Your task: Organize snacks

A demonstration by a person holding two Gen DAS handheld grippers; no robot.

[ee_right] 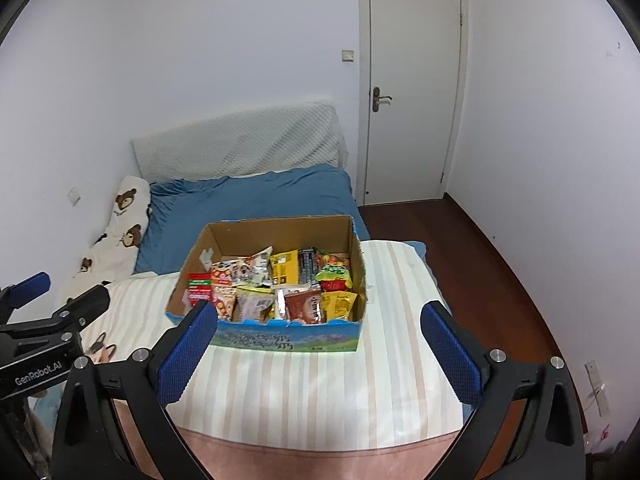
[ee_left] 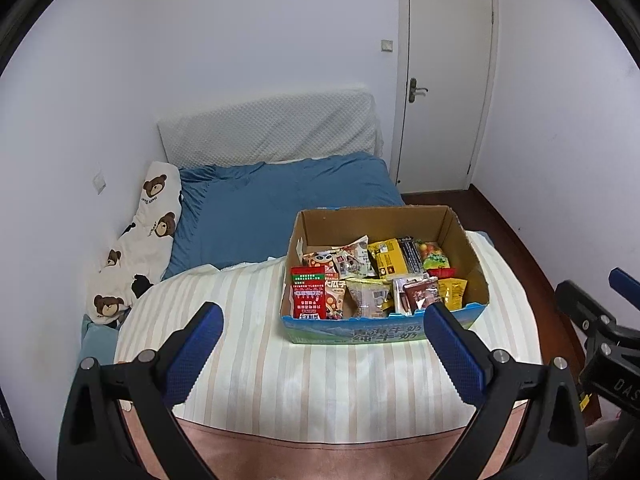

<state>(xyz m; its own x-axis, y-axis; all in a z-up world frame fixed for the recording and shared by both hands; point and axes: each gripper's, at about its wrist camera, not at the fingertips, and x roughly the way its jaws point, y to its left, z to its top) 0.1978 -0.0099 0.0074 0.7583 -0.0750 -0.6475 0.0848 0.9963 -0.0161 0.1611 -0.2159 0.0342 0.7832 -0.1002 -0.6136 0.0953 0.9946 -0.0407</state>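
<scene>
Striped bedding (ee_left: 320, 380) bears snack box (ee_left: 376, 330) beyond both grippers' spread fingers (ee_left: 196, 354).

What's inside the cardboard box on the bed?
The cardboard box holds snack packets: a red packet, a yellow one, a brown one. Whatever lies beneath them is covered.

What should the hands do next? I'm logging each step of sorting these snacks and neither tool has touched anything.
Probably bring the left gripper forward and down toward the red packet standing at the near left of the cardboard box. Both it and the right gripper hover short of the box, jaws wide and empty, and that packet is upright and easy to reach.
</scene>
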